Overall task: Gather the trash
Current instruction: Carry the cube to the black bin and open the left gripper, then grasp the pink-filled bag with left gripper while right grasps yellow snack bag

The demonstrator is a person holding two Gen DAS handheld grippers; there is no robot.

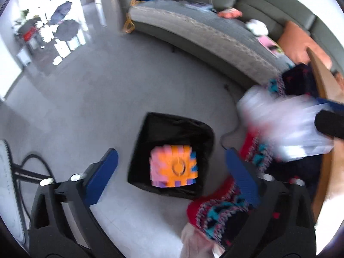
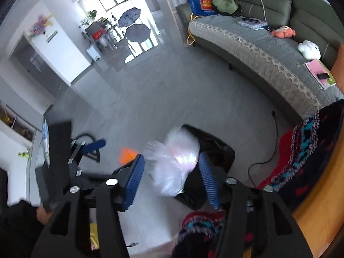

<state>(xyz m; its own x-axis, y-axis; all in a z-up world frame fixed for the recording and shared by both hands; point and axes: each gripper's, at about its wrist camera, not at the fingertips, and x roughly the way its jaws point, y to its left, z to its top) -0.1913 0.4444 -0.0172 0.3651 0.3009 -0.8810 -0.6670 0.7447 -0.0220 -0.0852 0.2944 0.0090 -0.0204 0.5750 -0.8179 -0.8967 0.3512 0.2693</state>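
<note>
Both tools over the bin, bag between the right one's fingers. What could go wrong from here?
1. The crumpled clear plastic bag sits between the right tool's parted fingers, above the near rim of the black-lined bin; it may drift and land on the floor instead.
2. The orange and pink package already fills much of the bin's opening, so the bag could perch on top.
3. The left tool, open and empty, hovers over the bin and could block the drop.

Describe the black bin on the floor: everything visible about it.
The black bin stands upright on the grey floor, squarish and open-topped, lined with what looks like glossy black plastic. An orange, pink and purple package sits inside. The left gripper, jaws wide, hangs above it. A blurred clear plastic bag hovers over its rim.
</note>
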